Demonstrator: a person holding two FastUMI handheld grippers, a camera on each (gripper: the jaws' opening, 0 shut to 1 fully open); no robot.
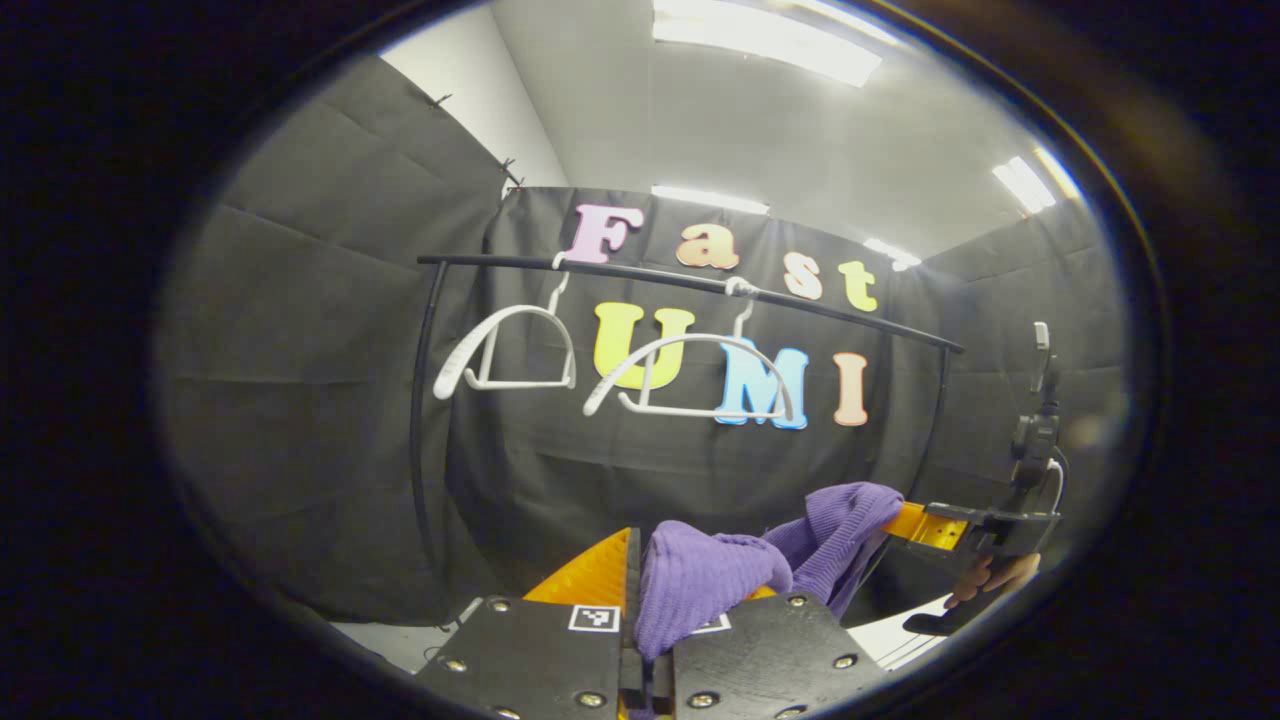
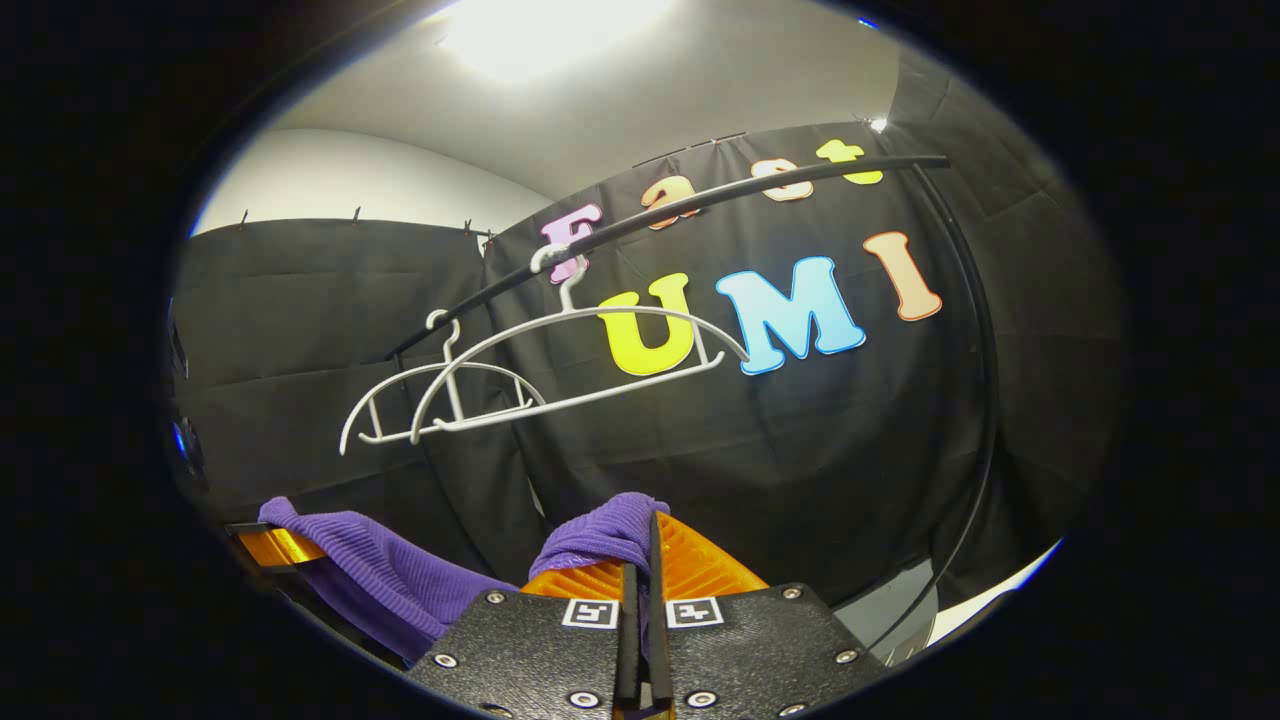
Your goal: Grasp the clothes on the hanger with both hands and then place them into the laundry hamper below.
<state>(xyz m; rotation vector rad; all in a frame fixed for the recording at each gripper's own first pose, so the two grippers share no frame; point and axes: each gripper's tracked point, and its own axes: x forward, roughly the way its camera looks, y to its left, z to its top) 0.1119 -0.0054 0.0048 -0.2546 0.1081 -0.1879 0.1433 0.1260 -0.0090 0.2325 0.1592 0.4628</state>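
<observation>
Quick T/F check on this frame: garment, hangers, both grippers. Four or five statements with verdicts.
1. The purple garment is off the hangers. True.
2. Both white hangers hang bare on the black rail. True.
3. The left gripper is open with nothing in it. False: its fingers are closed on the purple garment.
4. The right gripper grips purple fabric. True.
5. The garment is green. False: it is purple.

black rail (image 1: 690, 282) against black cloth wall (image 1: 300, 400), ceiling lights (image 1: 765, 40) on
</observation>
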